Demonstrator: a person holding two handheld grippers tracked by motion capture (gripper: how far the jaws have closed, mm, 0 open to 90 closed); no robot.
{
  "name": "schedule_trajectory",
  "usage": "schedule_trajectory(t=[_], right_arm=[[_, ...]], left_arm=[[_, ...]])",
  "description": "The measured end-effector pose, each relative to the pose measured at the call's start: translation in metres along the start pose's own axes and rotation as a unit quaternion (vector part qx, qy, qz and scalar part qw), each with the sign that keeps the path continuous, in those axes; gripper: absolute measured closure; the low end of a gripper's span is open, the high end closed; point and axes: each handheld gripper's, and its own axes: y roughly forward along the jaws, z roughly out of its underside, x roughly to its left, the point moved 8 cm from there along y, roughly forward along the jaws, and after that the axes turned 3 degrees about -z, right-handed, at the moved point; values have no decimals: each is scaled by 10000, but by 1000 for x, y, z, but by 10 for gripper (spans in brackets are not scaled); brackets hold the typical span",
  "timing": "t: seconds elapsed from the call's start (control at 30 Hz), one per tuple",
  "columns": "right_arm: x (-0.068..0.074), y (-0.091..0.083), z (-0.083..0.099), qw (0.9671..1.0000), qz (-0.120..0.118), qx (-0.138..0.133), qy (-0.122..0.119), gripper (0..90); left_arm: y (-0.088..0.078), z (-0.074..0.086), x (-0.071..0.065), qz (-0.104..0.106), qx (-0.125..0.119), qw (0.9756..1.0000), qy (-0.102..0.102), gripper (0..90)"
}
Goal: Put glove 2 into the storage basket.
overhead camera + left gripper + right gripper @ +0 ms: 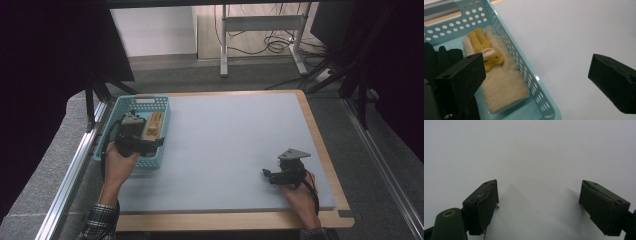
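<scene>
While your left gripper (150, 143) is hovering at the near right edge of the light blue basket (120, 106), its fingers (461, 75) are standing spread wide, gripping nothing. One finger is hanging over the basket, the other over the bare table (230, 145). Inside the basket, a cream knitted glove (501, 82) with a yellow animal patch is lying flat beside something black (441, 53). Your right gripper (267, 175) is resting near the table's near right corner, fingers (484, 202) also parted, empty.

Fuzzy knit glove (504, 85) (cream wool) in a perforated glossy plastic basket (534, 82).
</scene>
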Motion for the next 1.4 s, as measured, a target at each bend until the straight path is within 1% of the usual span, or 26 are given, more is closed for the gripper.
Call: schedule_trajectory(t=[0.2, 0.43, 0.6, 0.73, 0.93, 1.13, 1.4], right_arm=[[0, 0, 0, 10000, 1, -2, -1, 154], [0, 0, 0, 10000, 10, -3, 0, 154], [0, 0, 0, 10000, 13, -1, -6, 154], [0, 0, 0, 10000, 12, -2, -7, 154], [0, 0, 0, 10000, 11, -2, -7, 154], [0, 0, 0, 10000, 13, -1, -8, 154], [0, 0, 0, 10000, 13, -4, -18, 154]], left_arm=[[2, 4, -9, 107, -46, 9999, 9, 19], [6, 8, -23, 243, -108, 9996, 68, 18], [8, 7, -33, 336, -166, 9993, 96, 18], [10, 7, -42, 428, -230, 9987, 155, 18], [15, 8, -57, 498, -204, 9981, 286, 18], [20, 10, -70, 628, -235, 9972, 318, 18], [25, 14, -83, 739, -255, 9963, 368, 18]])
